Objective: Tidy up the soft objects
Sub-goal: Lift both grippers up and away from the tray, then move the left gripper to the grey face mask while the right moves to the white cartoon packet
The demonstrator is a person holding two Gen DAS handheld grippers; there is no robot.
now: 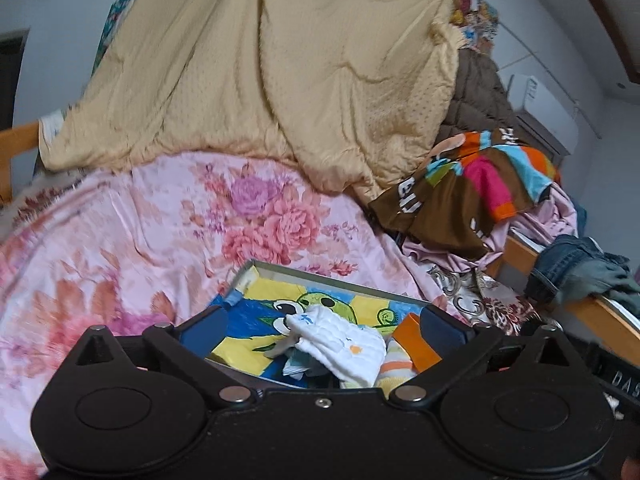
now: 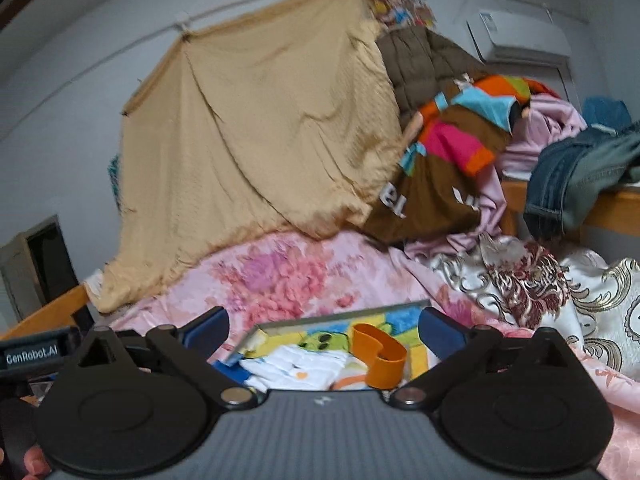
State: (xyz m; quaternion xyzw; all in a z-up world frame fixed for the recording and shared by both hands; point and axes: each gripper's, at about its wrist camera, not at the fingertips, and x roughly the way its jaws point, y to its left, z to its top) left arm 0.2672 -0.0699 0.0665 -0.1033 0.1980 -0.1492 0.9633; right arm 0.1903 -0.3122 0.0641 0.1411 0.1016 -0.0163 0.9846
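Note:
A shallow box [image 1: 256, 270] with a colourful frog picture lies on the pink floral bedspread [image 1: 132, 232]. In it lie a white cloth [image 1: 340, 340], a striped orange-and-white cloth [image 1: 394, 368] and an orange loop band [image 1: 416, 344]. My left gripper [image 1: 324, 326] is open and empty, just above the box. My right gripper [image 2: 324, 326] is open and empty over the same box [image 2: 344, 314], with the white cloth [image 2: 296, 366] and orange band [image 2: 380, 356] between its fingers' line of sight.
A tan blanket [image 1: 260, 72] hangs over the far side of the bed. A brown multicoloured garment [image 1: 468, 184], a lilac sheet [image 2: 540, 136], a gold-patterned cloth [image 2: 532, 280] and jeans [image 2: 576, 172] on a wooden rail [image 1: 592, 312] pile at the right.

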